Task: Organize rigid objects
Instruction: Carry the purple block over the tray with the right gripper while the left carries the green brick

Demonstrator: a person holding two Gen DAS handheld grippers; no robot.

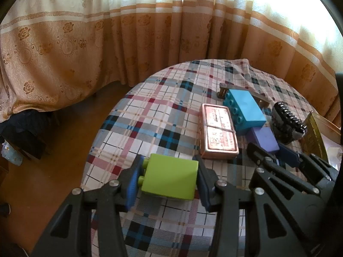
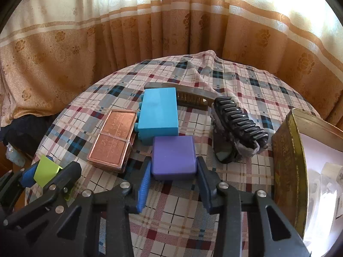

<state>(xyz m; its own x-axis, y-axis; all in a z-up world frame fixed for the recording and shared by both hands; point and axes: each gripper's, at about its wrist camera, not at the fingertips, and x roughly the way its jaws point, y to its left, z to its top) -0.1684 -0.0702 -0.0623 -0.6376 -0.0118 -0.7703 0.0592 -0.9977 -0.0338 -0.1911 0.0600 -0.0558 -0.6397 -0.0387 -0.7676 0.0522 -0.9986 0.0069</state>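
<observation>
- Left gripper [image 1: 169, 182] clenched on green block [image 1: 170, 178], pads flat on both side faces, studs toward 9 o'clock; block looks lifted off checked cloth [image 1: 150, 111], near table's front-left edge.
- Right gripper [image 2: 172, 176] straddling purple block [image 2: 173, 157]; pads at or nearly on its sides, firm contact hard to confirm; block resting on cloth.
- Step in hand, as judged: securing purple block for move to tin [image 2: 285, 156] at 3 o'clock.
- To do well: centre pads on side faces, squeeze evenly, lift straight up before swinging right.
- Risk: blue block [image 2: 158, 112] touching purple at 12 o'clock; dragging forward likely to nudge it.
- Copper case [image 2: 113, 139] at 10 o'clock, just beside blue block; well clear of a vertical lift.
- Black clip [image 2: 238, 126] at 1 o'clock, between purple block and tin; pass above it, not through.
- Comb [image 2: 188, 98] at 12 o'clock behind blue block, partly hidden.
- Tin wall tall, so carry high over rim; contents too washed out to read.
- Curtain [image 2: 171, 21] far behind, irrelevant.
</observation>
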